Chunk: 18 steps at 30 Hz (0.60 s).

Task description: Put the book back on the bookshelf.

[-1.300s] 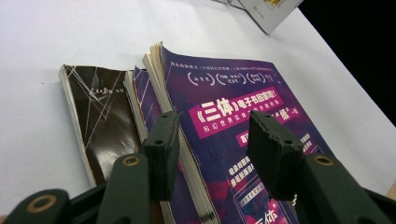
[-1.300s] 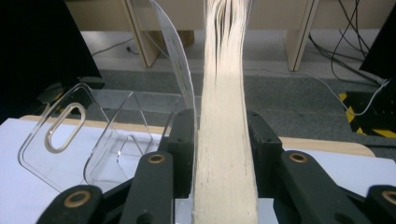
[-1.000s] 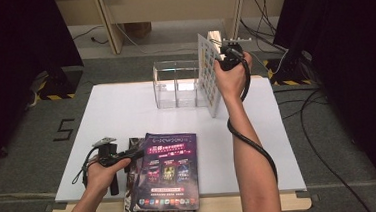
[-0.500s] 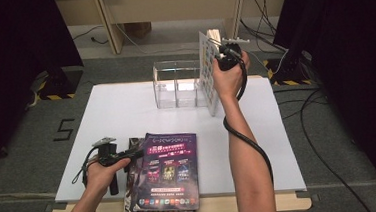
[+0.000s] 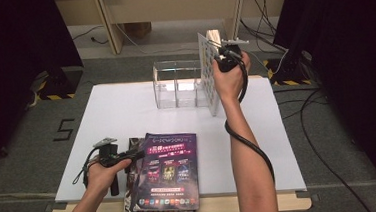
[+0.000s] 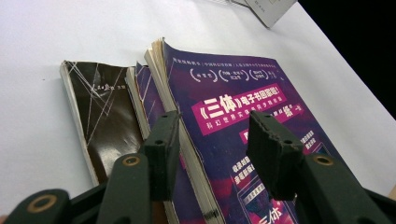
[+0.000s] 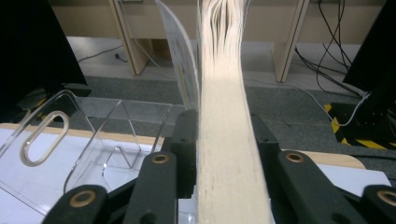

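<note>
Right gripper clamped upright book, jaws just eased wider, clear rack at its 9 o'clock. Left gripper jaws open over book stack, table's 6 o'clock edge.

even overhead light leaves the white tabletop bright against dark surroundings; shadows are soft, glare streaks the glossy book cover, and close page edges blur

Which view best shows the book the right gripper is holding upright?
The high view: the upright book stands at the clear organizer's right end. The right gripper view shows just its page edges between the jaws; the left gripper view, a corner.
</note>
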Motion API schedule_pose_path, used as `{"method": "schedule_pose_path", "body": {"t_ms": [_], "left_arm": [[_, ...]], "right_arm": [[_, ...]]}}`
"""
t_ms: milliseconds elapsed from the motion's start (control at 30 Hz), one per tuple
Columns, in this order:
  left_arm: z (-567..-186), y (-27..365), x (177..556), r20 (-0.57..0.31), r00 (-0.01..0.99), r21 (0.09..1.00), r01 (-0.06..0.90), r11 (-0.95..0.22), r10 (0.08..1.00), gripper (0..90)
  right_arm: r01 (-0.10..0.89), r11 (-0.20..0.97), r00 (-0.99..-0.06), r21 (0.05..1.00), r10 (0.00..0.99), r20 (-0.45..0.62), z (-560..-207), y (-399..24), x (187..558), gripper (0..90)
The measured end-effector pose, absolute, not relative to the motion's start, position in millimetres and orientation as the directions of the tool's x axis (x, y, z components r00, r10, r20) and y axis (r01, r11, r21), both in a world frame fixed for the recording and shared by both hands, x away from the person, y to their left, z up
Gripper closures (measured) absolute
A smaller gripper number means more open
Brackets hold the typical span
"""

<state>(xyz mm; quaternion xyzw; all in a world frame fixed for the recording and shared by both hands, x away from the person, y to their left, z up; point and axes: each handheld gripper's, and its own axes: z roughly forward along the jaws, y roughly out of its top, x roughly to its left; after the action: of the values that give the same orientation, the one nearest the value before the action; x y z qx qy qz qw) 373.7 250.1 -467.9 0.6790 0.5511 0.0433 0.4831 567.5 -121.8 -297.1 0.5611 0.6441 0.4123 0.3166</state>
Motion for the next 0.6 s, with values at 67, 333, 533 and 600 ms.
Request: {"method": "schedule_pose_path", "body": {"t_ms": [67,333,533,600], "left_arm": [[-468.1,249.9,374.0,-0.471,0.39,0.704,0.707,0.071,0.791,53.4],[-468.5,248.7,374.1,-0.459,0.396,0.708,0.704,0.058,0.795,53.0],[-467.7,246.3,374.3,-0.456,0.404,0.71,0.703,0.05,0.793,52.7],[-467.4,245.1,374.5,-0.456,0.406,0.71,0.703,0.048,0.792,52.4]], "right_arm": [[0.458,0.03,-0.176,0.888,0.983,0.058,-294.9,-121.6,564.3,67.5],[0.451,0.023,-0.178,0.892,0.982,0.064,-291.3,-123.9,553.8,62.8],[0.457,0.003,-0.193,0.889,0.977,0.096,-290.8,-126.7,545.8,61.0],[0.453,0.009,-0.196,0.891,0.976,0.09,-291.1,-127.2,543.1,60.4]]}}
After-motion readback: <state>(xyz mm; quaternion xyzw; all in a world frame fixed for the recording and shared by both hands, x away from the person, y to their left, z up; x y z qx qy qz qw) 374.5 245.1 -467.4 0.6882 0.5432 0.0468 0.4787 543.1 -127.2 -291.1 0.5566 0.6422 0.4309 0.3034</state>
